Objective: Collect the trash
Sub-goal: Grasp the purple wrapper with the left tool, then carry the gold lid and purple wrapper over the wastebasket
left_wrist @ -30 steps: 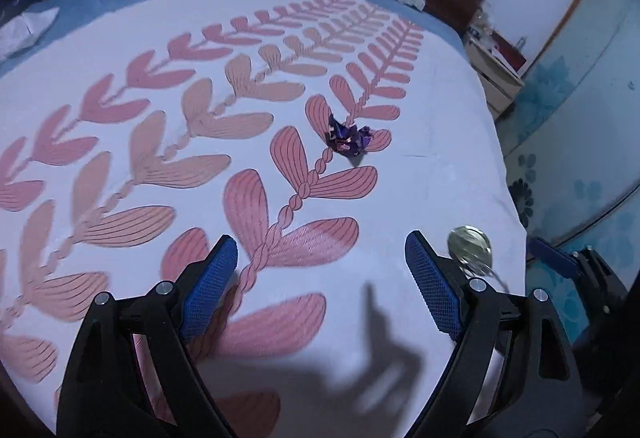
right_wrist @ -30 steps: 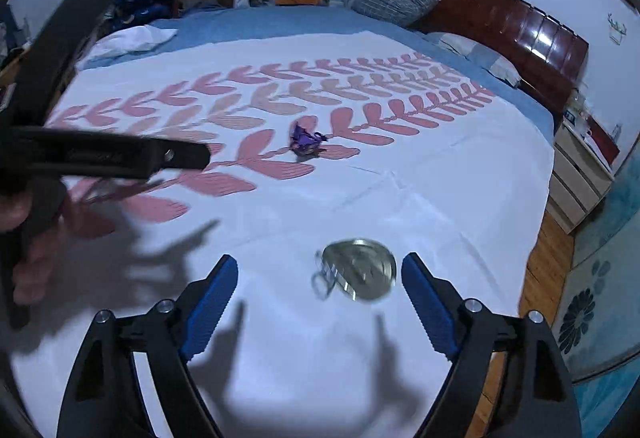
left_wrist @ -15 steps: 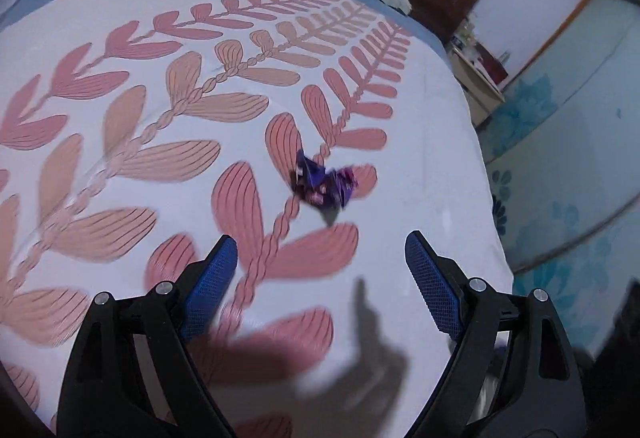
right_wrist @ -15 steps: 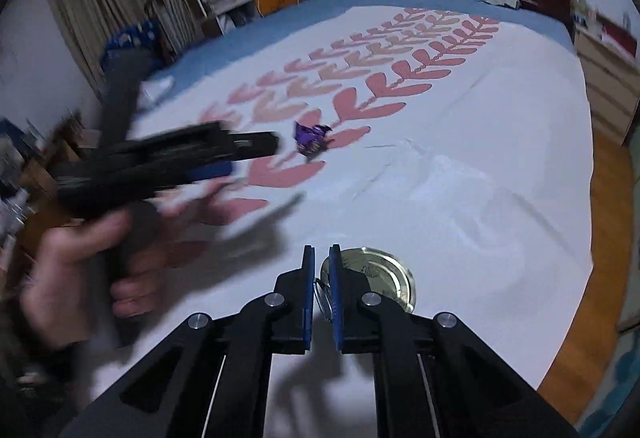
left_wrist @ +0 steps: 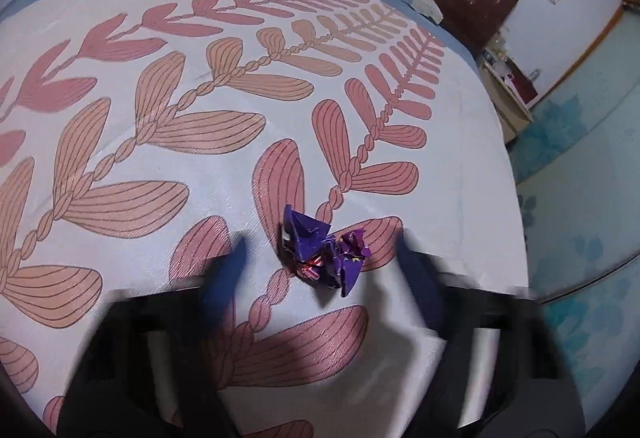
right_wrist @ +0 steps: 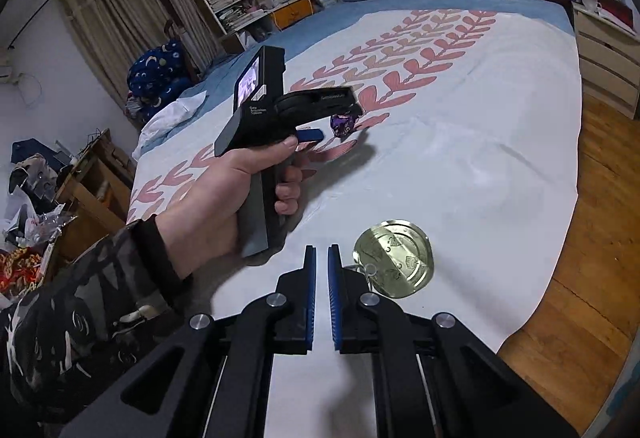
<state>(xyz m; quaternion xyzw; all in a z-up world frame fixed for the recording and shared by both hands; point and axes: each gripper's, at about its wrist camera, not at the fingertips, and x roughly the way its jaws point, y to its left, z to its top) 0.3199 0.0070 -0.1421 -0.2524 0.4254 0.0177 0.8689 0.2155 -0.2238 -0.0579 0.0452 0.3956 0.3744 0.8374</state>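
The left gripper is closing around the crumpled purple wrapper lying on the bed, pads not yet touching. The right gripper is hovering fully closed and empty, just left of the can lid.

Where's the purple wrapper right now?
In the left wrist view the wrapper lies on the bedspread, low centre, between the closing left tool's fingers, not yet gripped.
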